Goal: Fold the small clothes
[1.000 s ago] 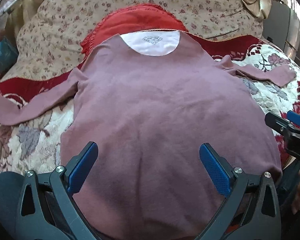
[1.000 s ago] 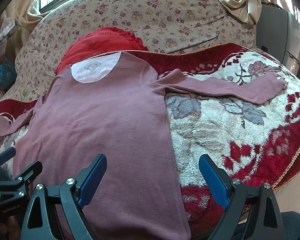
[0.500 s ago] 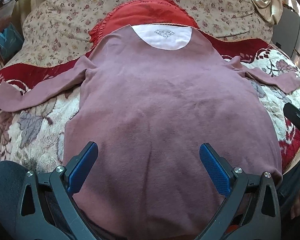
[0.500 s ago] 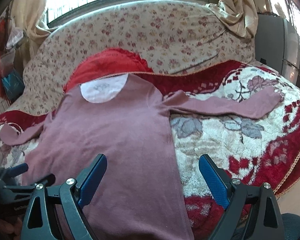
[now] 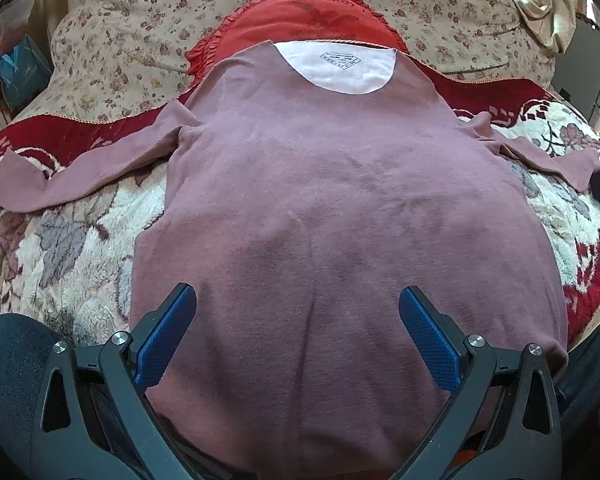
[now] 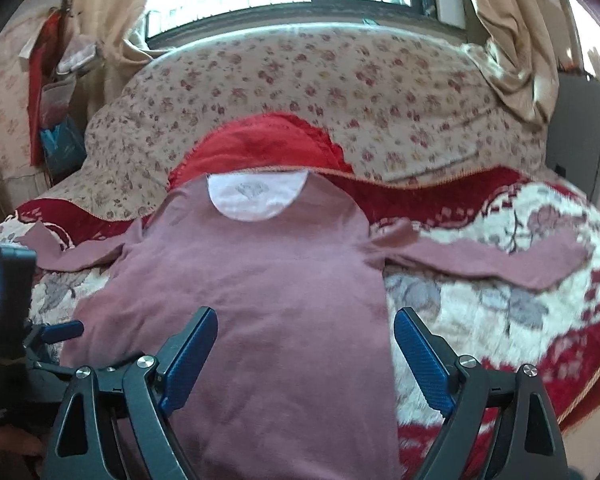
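Shirt (image 5: 340,208) flat on blanket (image 5: 60,248), hem beneath spread left tool (image 5: 298,334).

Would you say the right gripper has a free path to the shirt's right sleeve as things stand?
Probably yes. The right gripper is open above the shirt, and the right sleeve lies flat on the blanket with nothing on it or across the way.

one mauve long-sleeved top (image 5: 340,216) lies on one red-and-cream floral blanket (image 5: 60,248), with its two sleeves spread toward the blanket's left and right edges and one white patch (image 5: 340,68) inside its neck. one red cushion (image 5: 300,12) sits at the blanket's far edge against one floral-covered backrest (image 6: 340,92). two grippers show, the left gripper (image 5: 298,330) and the right gripper (image 6: 306,344), each with two blue-padded fingers set apart.
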{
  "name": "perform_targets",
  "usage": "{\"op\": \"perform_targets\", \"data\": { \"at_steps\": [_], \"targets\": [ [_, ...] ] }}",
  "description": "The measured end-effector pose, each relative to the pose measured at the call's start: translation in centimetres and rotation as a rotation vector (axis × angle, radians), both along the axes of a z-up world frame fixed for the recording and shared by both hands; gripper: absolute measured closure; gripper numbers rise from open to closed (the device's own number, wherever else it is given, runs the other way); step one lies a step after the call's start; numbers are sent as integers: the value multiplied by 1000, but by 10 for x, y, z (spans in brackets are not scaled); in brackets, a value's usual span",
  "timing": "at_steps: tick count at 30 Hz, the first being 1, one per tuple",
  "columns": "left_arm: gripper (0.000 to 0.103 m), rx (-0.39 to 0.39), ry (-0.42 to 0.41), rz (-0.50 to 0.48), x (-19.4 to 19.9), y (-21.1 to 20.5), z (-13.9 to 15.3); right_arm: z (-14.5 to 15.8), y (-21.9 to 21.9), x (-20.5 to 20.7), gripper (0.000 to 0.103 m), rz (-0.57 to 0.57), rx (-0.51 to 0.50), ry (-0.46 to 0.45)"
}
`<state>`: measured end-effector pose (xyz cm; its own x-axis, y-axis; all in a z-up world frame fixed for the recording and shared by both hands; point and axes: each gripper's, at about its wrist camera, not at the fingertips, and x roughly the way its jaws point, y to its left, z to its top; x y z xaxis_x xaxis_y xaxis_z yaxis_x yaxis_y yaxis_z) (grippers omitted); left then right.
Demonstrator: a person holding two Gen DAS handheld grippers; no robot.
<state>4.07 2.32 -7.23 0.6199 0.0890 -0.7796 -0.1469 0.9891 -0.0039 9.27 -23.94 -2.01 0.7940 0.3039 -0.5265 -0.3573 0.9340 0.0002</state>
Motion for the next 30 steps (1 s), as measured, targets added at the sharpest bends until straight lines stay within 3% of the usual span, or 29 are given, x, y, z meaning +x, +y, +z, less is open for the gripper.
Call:
{"op": "perform_targets", "data": {
  "at_steps": [10, 14, 18, 30],
  "targets": [
    [1, 21, 1, 22, 1, 4, -3, 34, -1, 36, 14, 52, -65, -35],
    [1, 48, 6, 23, 2, 3, -6, 26, -13, 42, 14, 15, -60, -79],
    [1, 58, 21, 21, 5, 1, -10, 9, -22, 55, 14, -34, -2, 22],
    [1, 48, 42, 10, 8, -1, -14, 4, -23, 55, 14, -46, 19, 33]
  ]
}}
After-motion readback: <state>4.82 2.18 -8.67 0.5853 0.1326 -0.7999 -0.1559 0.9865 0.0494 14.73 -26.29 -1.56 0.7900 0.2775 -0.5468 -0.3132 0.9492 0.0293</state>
